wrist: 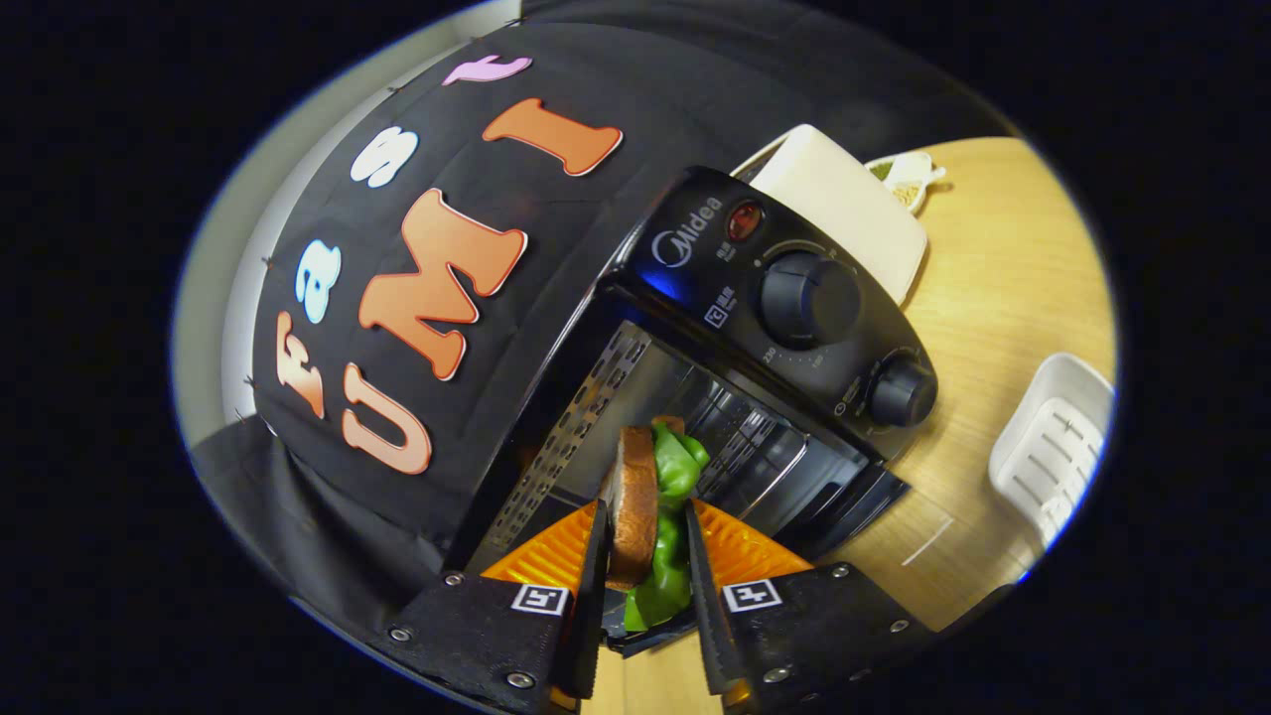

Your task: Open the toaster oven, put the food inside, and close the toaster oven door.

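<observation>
I have the food in the gripper [645, 556]: a sandwich of brown crusty bread with a glossy green lettuce leaf [650, 506], standing on edge, the bread slice on the left and the crumpled leaf bulging out on the right and hanging below the crust. Both fingers press on it from either side, so the gap between them is narrow and taken up by the sandwich, whose top pokes out beyond the fingertips. Just ahead of it is the black toaster oven [735, 328], glossy and rounded, its door [854, 511] dropped open (I see the whole scene tilted, so the oven leans to the right for me). The sandwich's far end sits at the mouth of the open cavity, in front of the shiny metal interior; I cannot tell whether it has crossed the threshold. The cavity's left wall is a perforated metal panel [571, 437], and wire rack bars [740, 447] run across inside. On the oven's control panel there are two round black knobs, the larger one [809, 298] farther and the smaller one [902, 390] nearer, with a small red lamp [745, 220] above them. The oven stands on a pale wood-grain table [1003, 288]. Behind it is a cream smooth box-like container [844, 209], beyond that a small white dish [909, 179], and to the right, well apart, a white slotted plastic tray [1053, 447].
</observation>
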A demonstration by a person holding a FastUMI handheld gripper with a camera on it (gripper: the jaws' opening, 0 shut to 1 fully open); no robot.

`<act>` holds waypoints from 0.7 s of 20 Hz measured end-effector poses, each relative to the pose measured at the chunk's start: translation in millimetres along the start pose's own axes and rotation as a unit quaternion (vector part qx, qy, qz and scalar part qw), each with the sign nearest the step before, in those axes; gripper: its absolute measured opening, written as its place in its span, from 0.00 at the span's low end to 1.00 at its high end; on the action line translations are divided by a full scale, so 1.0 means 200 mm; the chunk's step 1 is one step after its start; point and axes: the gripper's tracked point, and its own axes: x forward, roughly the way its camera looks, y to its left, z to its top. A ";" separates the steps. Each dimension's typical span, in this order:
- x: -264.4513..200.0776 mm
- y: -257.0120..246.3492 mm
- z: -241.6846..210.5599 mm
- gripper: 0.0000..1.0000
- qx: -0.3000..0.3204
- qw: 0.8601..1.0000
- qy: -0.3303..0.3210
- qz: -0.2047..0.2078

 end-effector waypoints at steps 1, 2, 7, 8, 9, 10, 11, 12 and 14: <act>0.00 -0.02 0.01 0.46 -0.035 0.999 -0.005 -0.011; -0.01 -0.01 0.02 0.49 -0.062 0.998 -0.009 -0.011; -0.05 -0.01 0.07 0.67 -0.219 0.974 -0.026 -0.043; -0.06 0.00 0.06 0.70 -0.243 0.969 -0.026 -0.040; -0.07 0.02 0.07 0.74 -0.258 0.965 -0.024 -0.034; -0.10 0.05 0.07 0.75 -0.268 0.963 -0.023 -0.026; -0.13 0.07 0.08 0.77 -0.279 0.960 -0.026 -0.020; -0.18 0.08 0.08 0.78 -0.289 0.957 -0.025 -0.017; -0.26 0.08 0.08 0.82 -0.319 0.948 -0.014 -0.014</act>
